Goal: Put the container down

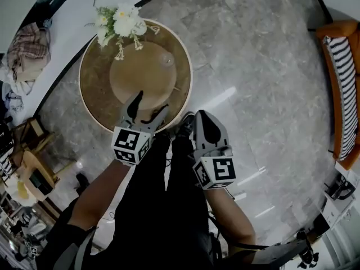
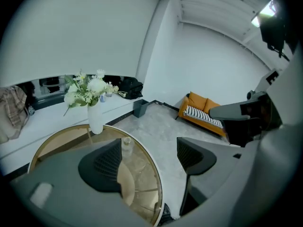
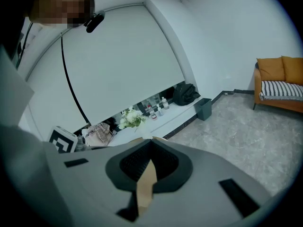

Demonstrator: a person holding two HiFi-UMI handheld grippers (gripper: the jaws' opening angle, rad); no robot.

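Fingers (image 2: 102, 167) of left gripper (image 2: 149, 144) gape wide, empty; right gripper (image 3: 150, 142) fingers (image 3: 129, 163) meet.

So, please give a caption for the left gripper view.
Open left gripper facing a round glass table bearing a small clear glass container and a white flower vase.

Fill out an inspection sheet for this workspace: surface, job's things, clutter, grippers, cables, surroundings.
Surface: round glass table with a pale rim; its base shows through the glass.
Job's things: small clear container upright on the table, apart from both grippers.
Clutter: vase of flowers near the table's far edge.
Grippers: left hand-held gripper open and empty over the table's near edge; right hand-held gripper shut and empty, over the floor.
Cables: black cable arcs down through the right gripper view.
Surroundings: stone floor, orange sofa, dark bin, clothes on a white ledge.
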